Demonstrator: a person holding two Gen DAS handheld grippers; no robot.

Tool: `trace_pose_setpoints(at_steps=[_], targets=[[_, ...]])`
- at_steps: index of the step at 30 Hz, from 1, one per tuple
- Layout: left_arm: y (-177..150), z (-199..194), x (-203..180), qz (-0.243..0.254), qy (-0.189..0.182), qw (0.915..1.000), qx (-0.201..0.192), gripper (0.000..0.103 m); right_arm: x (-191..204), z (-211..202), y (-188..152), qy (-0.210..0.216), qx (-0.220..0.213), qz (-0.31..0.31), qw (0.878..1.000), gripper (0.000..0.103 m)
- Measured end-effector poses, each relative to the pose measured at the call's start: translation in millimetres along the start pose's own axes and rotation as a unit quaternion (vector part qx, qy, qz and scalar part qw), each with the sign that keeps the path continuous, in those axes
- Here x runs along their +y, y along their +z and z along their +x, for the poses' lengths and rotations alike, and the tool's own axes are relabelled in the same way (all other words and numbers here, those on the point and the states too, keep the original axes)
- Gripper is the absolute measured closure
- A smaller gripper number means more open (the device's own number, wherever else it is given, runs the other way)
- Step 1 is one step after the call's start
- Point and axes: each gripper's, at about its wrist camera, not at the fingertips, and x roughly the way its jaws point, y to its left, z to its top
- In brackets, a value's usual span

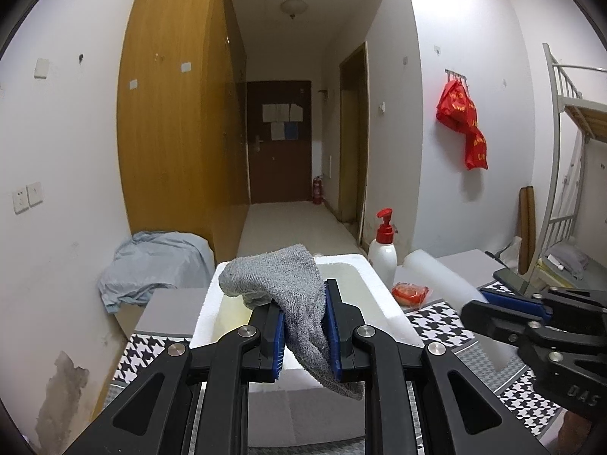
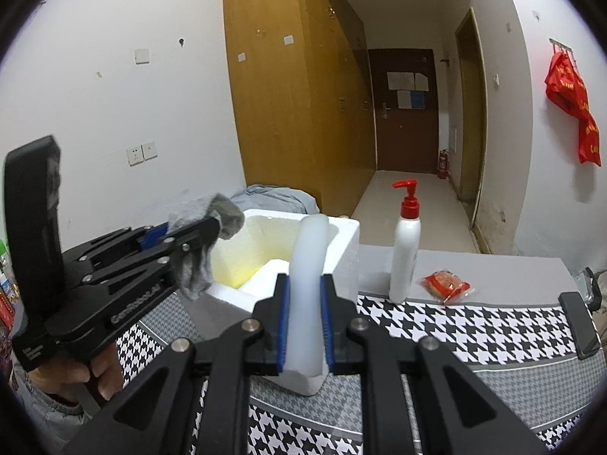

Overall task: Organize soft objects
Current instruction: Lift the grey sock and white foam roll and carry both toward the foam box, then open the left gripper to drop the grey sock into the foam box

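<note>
My left gripper (image 1: 303, 330) is shut on a grey knitted cloth (image 1: 288, 284) and holds it just above the near rim of an open white foam box (image 1: 383, 295). The same cloth (image 2: 205, 242) and box (image 2: 341, 235) show in the right wrist view, with the left gripper (image 2: 212, 227) at the box's left rim. My right gripper (image 2: 303, 326) is shut on a white foam sheet (image 2: 309, 265) that curves up over the box's near right corner. The sheet (image 1: 440, 273) shows right of the box in the left wrist view.
A white pump bottle with a red top (image 2: 406, 250) and a red wrapped snack (image 2: 445, 284) stand on the houndstooth-covered table (image 2: 474, 326), right of the box. A black phone (image 2: 578, 322) lies at the table's right edge. A blue-grey cloth heap (image 1: 151, 265) lies behind the box.
</note>
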Motion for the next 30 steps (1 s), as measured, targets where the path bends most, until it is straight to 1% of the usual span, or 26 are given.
trace_pose_setpoints(at_steps=[7, 11, 16, 17, 18, 19, 20, 21, 22, 26, 27, 29, 30], targets=[[0, 18, 4, -0.001, -0.004, 0.9999, 0.015, 0.083, -3, 0, -1, -0.012, 0.000, 0.007, 1.000, 0.084], [-2, 29, 9, -0.001, 0.000, 0.9997, 0.026, 0.083, -6, 0, -3, -0.020, 0.003, 0.009, 1.000, 0.084], [-3, 39, 16, -0.012, -0.001, 0.9992, 0.038, 0.083, -10, -1, -3, -0.028, 0.005, 0.014, 1.000, 0.084], [-3, 41, 17, -0.017, -0.006, 0.9991, 0.039, 0.083, -11, -1, -3, -0.029, 0.005, 0.015, 0.999, 0.084], [-3, 41, 17, -0.019, -0.010, 0.9990, 0.040, 0.081, -12, -2, -3, -0.030, 0.005, 0.016, 0.999, 0.084], [-3, 41, 18, -0.019, -0.011, 0.9989, 0.041, 0.073, -12, -2, -3, -0.030, 0.005, 0.016, 0.999, 0.084], [-3, 40, 18, -0.017, -0.008, 0.9990, 0.039, 0.068, -13, -2, -3, -0.031, 0.004, 0.017, 0.999, 0.084], [-3, 40, 19, -0.017, -0.006, 0.9992, 0.037, 0.056, -13, -2, -3, -0.031, 0.004, 0.017, 0.999, 0.084], [-3, 39, 20, -0.017, -0.004, 0.9992, 0.034, 0.042, -13, -2, -3, -0.031, 0.003, 0.017, 0.999, 0.084], [-4, 33, 24, -0.027, 0.010, 0.9993, 0.022, 0.023, -12, -5, -3, -0.033, 0.000, 0.015, 0.999, 0.084], [-5, 31, 25, -0.028, 0.007, 0.9994, 0.021, 0.015, -12, -6, -3, -0.033, -0.001, 0.015, 0.999, 0.084], [-6, 29, 26, -0.028, 0.009, 0.9994, 0.019, 0.011, -12, -7, -3, -0.035, -0.002, 0.015, 0.999, 0.084], [-6, 29, 24, -0.020, 0.007, 0.9995, 0.022, 0.009, -12, -7, -3, -0.036, -0.002, 0.015, 0.999, 0.084]])
